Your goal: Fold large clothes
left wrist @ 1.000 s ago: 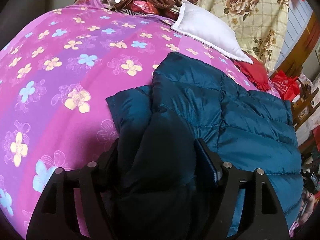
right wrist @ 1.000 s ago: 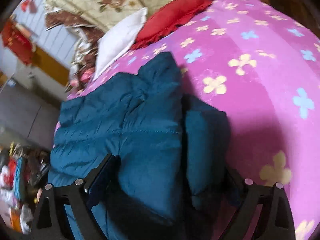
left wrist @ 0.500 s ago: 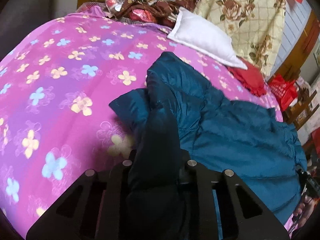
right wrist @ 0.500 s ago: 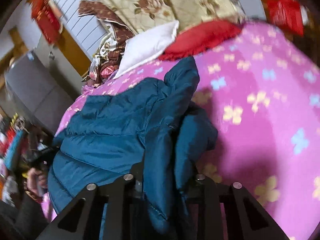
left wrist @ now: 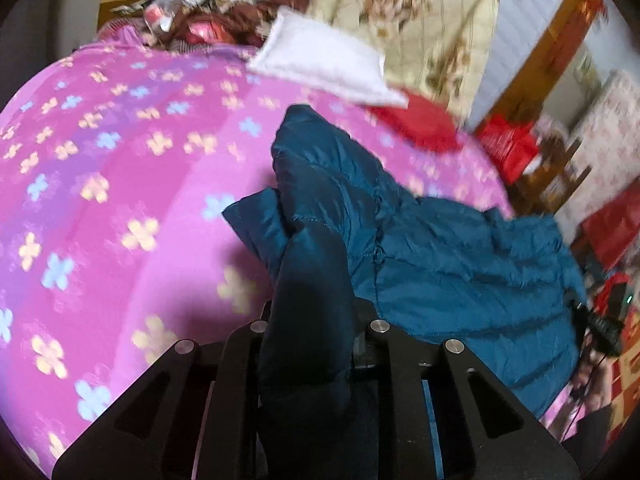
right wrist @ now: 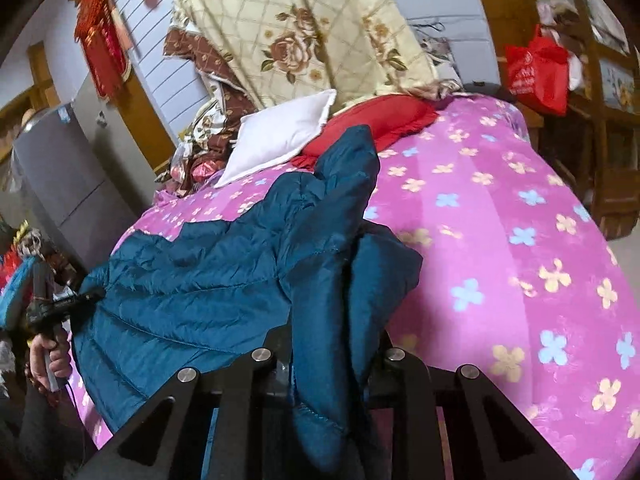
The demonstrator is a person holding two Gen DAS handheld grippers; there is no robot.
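– Where's the jacket (left wrist: 440, 248)?
– On the bed (left wrist: 120, 184), one end lifted. The left gripper (left wrist: 308, 344) and right gripper (right wrist: 328, 364) have just closed, jaws pinching its fabric

Pink flowered bedspread (right wrist: 500, 240) — white pillow (right wrist: 280, 132) beside red cushion (right wrist: 380, 120), floral quilt (right wrist: 304, 32) behind.

The down jacket (right wrist: 208, 280) lies on the bed (right wrist: 500, 208), reaching toward its near edge. At the bed's far edge a pillow (right wrist: 280, 132) lies beside a cushion (right wrist: 384, 120), with a folded quilt (right wrist: 304, 36) behind them.
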